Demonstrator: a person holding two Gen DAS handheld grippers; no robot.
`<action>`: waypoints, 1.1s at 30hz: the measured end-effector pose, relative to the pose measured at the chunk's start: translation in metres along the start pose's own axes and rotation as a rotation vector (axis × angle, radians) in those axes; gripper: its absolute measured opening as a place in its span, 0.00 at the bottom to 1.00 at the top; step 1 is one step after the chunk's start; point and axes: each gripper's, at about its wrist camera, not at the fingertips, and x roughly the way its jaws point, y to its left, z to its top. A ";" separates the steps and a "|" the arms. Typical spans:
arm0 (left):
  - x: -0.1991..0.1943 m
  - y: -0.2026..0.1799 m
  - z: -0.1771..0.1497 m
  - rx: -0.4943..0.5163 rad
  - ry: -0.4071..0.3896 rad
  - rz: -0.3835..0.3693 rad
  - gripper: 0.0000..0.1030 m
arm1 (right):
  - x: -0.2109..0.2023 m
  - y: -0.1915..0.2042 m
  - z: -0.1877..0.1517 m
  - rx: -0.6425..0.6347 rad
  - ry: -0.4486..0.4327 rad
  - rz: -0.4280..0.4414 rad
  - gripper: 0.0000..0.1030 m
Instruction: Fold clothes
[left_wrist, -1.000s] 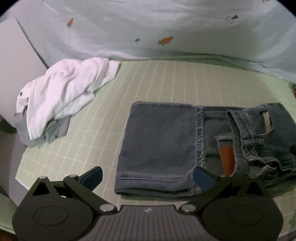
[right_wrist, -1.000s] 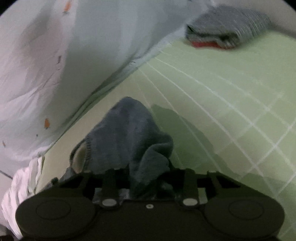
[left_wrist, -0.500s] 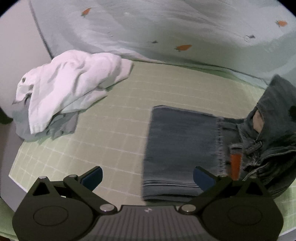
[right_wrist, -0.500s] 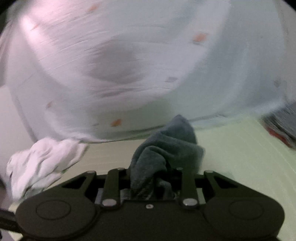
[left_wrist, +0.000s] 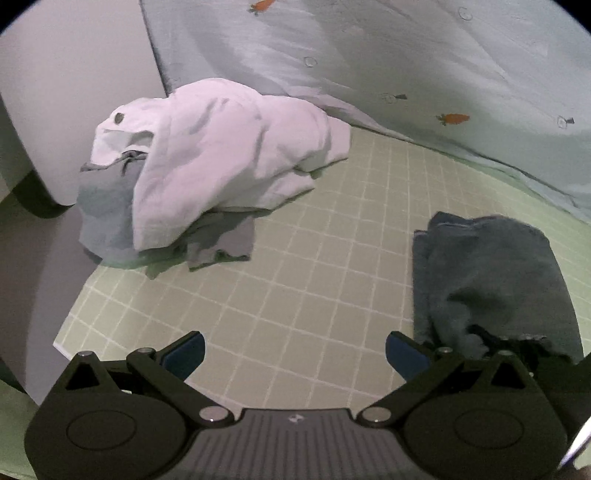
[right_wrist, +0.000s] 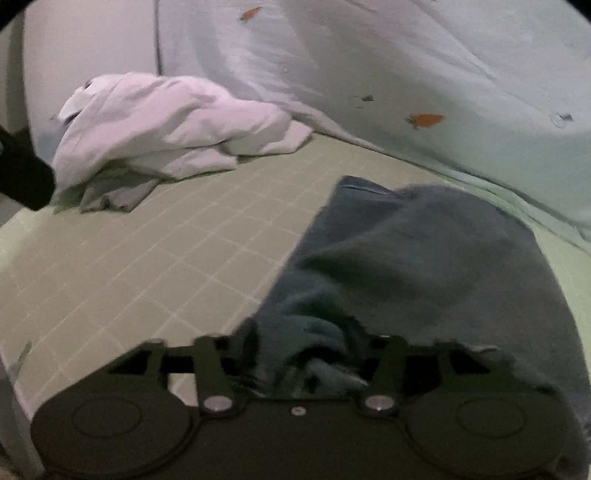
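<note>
The right hand-held gripper (right_wrist: 299, 369) lay low, clenched on the folded jeans (right_wrist: 424, 258); the left hand-held gripper (left_wrist: 294, 352) hovered released over the green mat (left_wrist: 295, 288).

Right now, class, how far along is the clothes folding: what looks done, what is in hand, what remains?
Done: the jeans lie doubled into a compact bundle on the green grid mat. In hand: the right hand-held gripper is shut on the jeans' near edge; the left hand-held gripper is open and empty. Left: the crumpled white garment and grey garment beneath it.
</note>
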 end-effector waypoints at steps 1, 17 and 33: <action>0.001 0.004 0.001 -0.004 0.000 -0.003 1.00 | -0.003 0.000 0.003 0.009 0.005 0.011 0.64; 0.050 -0.074 0.028 0.145 0.061 -0.197 1.00 | -0.068 -0.116 -0.014 0.337 -0.021 -0.400 0.92; 0.084 -0.079 0.011 0.246 0.248 -0.284 1.00 | -0.088 -0.118 -0.037 0.382 0.078 -0.309 0.92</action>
